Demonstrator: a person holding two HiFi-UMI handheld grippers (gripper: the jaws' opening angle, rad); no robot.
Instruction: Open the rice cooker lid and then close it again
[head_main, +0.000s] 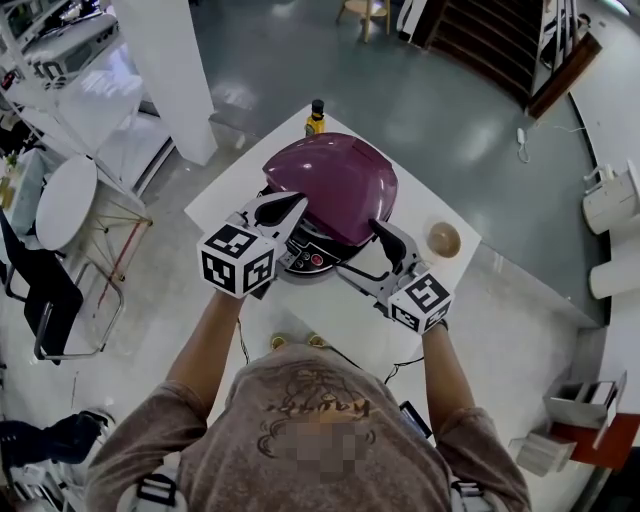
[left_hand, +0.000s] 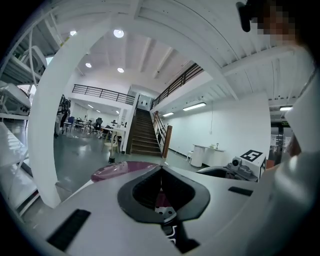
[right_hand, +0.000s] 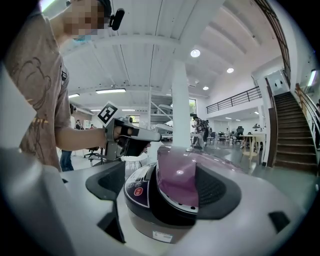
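Hovering at rice cooker (head_main: 335, 190) | left tongs (head_main: 295, 205) closed, empty | right tongs (head_main: 362, 252) wide apart, facing its front

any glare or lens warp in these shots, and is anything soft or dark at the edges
Head view: sharp, with pale light reflections on the grey floor and a soft sheen on the purple lid. Left gripper view: strong fisheye bends the white pillar into an arc, and the corners go black. Right gripper view: a small bright glint sits on that lid, with the same dark corners.
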